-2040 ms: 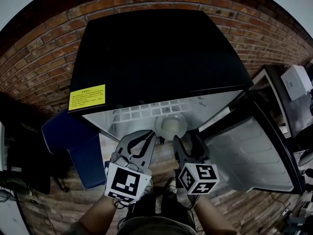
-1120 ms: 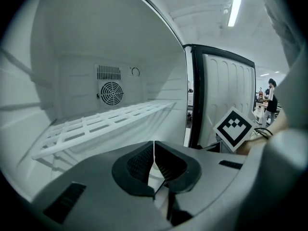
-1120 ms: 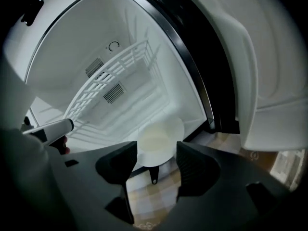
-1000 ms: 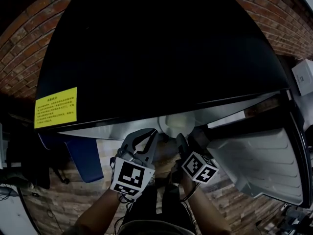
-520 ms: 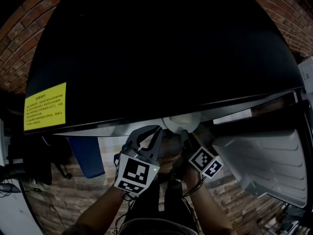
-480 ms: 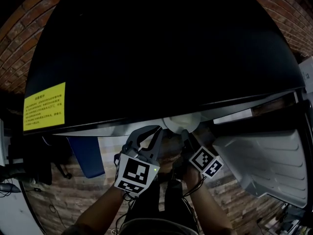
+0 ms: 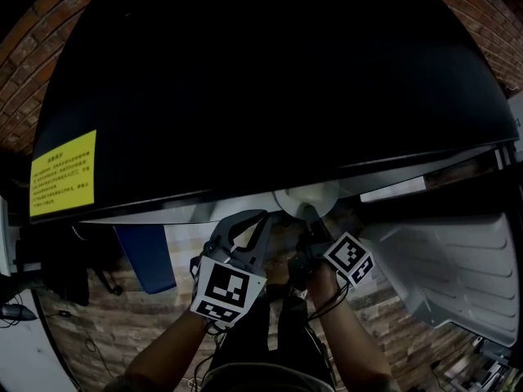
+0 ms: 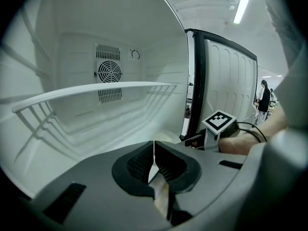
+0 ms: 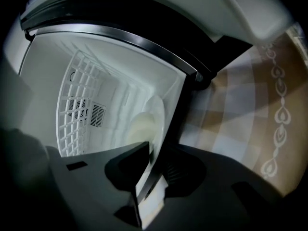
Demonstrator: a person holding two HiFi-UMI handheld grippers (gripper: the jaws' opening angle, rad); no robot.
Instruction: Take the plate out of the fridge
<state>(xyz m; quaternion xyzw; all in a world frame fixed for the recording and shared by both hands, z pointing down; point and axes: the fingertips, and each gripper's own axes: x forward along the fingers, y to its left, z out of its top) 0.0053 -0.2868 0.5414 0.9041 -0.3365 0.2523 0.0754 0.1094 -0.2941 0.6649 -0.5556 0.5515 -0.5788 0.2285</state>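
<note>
A white plate (image 7: pixel 306 196) lies at the front edge of the open black fridge (image 7: pixel 270 80), just under its top. My right gripper (image 7: pixel 304 216) reaches in to it, rolled on its side. In the right gripper view the plate (image 9: pixel 144 121) has its near rim between my right gripper (image 9: pixel 154 155) jaws, which are closing and look pressed on it. My left gripper (image 7: pixel 263 216) hovers beside it to the left, shut and holding nothing. In the left gripper view, the tips of my left gripper (image 8: pixel 154 150) touch in front of the white fridge interior.
The fridge door (image 7: pixel 449 268) stands open to the right. A wire shelf (image 8: pixel 96 88) spans the fridge above the plate's level. A blue chair (image 7: pixel 147 256) stands on the brick-pattern floor to the left. A yellow label (image 7: pixel 64 172) sits on the fridge top.
The right gripper has pushed forward to the plate and its jaws have narrowed round the rim. My head has leaned over the fridge top. The left gripper has barely moved.
</note>
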